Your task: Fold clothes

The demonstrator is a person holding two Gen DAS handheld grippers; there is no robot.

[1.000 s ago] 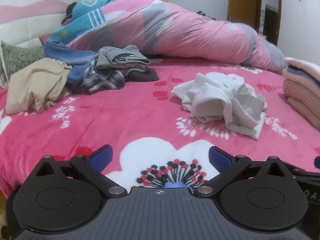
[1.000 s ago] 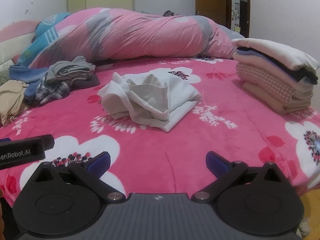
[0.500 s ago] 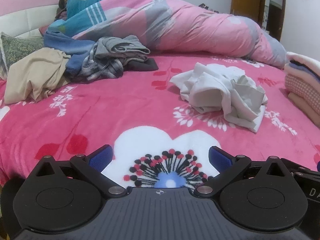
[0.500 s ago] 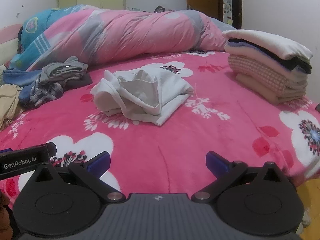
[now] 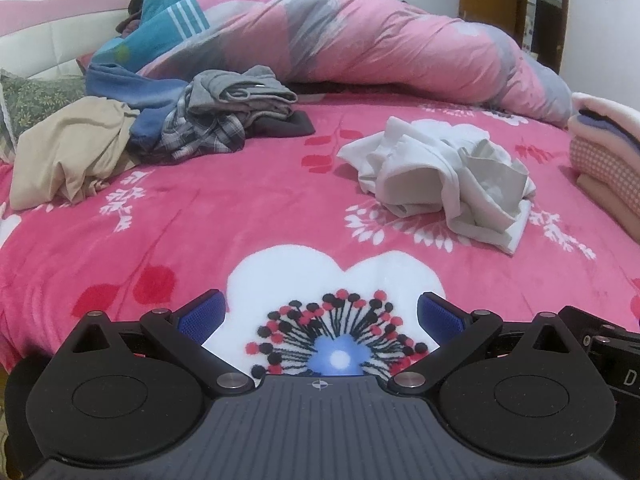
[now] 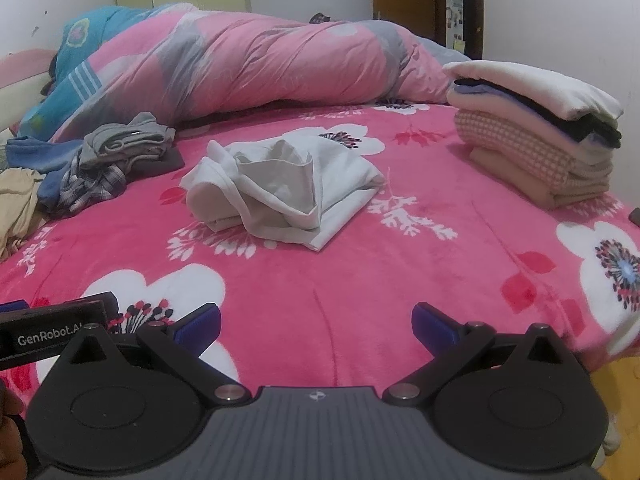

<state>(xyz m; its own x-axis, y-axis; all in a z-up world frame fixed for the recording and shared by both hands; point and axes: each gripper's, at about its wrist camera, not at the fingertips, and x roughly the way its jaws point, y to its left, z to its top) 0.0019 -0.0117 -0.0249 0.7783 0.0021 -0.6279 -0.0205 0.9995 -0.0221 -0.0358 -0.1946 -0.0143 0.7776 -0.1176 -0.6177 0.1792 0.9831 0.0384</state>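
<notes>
- The left claw (image 5: pixel 319 316) stands wide apart at the bottom of its frame, nothing between its blue pads; the right claw (image 6: pixel 316 322) likewise gapes, gripping nothing.
- A crumpled white garment (image 6: pixel 280 188) lies mid-frame on the pink floral bed (image 6: pixel 400 288), right of centre in the left view (image 5: pixel 440 184).
- A neat folded stack (image 6: pixel 536 136) sits at the right edge; a loose heap of clothes (image 5: pixel 216 120) sits upper left, well apart from the white piece.
- The white piece looks light, limp and thin: it should sag and bunch when lifted, with little slip on the plush bed.
- Best hold, I judge: one claw on each end of the doubled hem at its near right corner, pinching a single layer rather than the bunched middle.
</notes>
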